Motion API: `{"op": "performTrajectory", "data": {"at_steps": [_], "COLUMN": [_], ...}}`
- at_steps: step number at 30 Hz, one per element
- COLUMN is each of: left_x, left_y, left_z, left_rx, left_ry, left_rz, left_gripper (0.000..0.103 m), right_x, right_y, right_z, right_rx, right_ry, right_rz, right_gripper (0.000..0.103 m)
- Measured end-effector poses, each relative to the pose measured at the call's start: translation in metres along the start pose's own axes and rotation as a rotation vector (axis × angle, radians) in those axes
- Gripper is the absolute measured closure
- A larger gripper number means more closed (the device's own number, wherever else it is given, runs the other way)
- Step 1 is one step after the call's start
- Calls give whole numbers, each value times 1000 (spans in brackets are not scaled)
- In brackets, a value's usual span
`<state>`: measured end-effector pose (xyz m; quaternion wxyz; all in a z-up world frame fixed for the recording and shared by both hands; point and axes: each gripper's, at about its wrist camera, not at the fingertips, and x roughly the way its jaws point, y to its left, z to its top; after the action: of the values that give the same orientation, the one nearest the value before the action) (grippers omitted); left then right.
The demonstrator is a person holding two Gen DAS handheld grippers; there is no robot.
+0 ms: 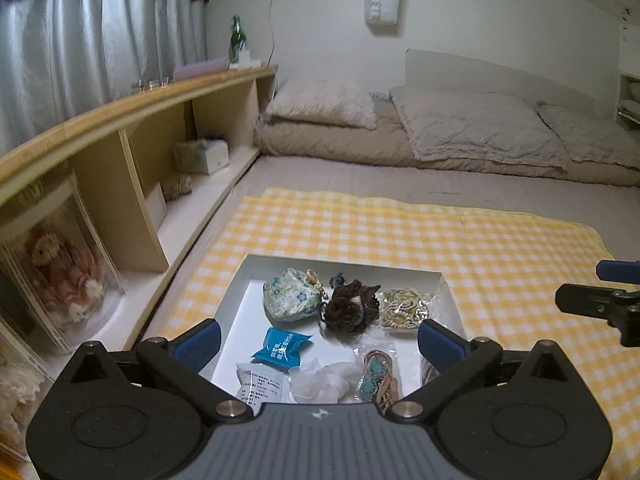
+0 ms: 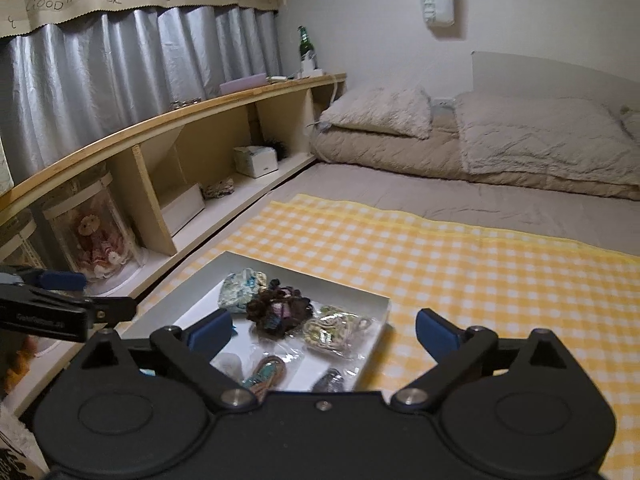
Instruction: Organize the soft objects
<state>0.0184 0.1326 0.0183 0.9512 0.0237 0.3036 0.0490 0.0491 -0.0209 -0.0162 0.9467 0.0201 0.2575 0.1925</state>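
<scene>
Left tool [image 1: 318, 340] and right tool [image 2: 324, 332] both hung released, jaws wide, nothing gripped. White tray [image 1: 340, 263] lay on yellow checked cloth [image 1: 440, 240] on bed, holding floral pouch [image 1: 290, 295], brown scrunchie [image 1: 350, 306], blue packet [image 1: 281, 349], other small soft items.

Dim bedroom with a low bed and a wall shelf

Silver curtains [image 2: 120, 76] hang above a long wooden shelf [image 2: 192, 108] with open compartments; beige pillows [image 1: 476, 128] lie against the white wall [image 1: 480, 20], and a yellow checked blanket [image 2: 460, 264] covers the grey mattress [image 1: 360, 178].
</scene>
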Motion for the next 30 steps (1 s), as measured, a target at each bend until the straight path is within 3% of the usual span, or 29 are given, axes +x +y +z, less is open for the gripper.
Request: {"op": "performTrajectory", "data": {"at_steps": [6, 15, 30], "left_x": [-23, -41, -46], "left_y": [-15, -12, -11], "left_z": [-17, -42, -51], "left_rx": [51, 19, 19], "left_ry": [-55, -71, -79], "left_rz": [17, -7, 5], "left_gripper": [0, 0, 0], "right_x": [-18, -38, -58], "right_y": [1, 17, 26], "right_z": [-18, -38, -58], "right_rx": [-12, -75, -63], "right_ry": [-18, -69, -107], "right_rz": [-40, -105, -143], "right_gripper": [0, 0, 0]}}
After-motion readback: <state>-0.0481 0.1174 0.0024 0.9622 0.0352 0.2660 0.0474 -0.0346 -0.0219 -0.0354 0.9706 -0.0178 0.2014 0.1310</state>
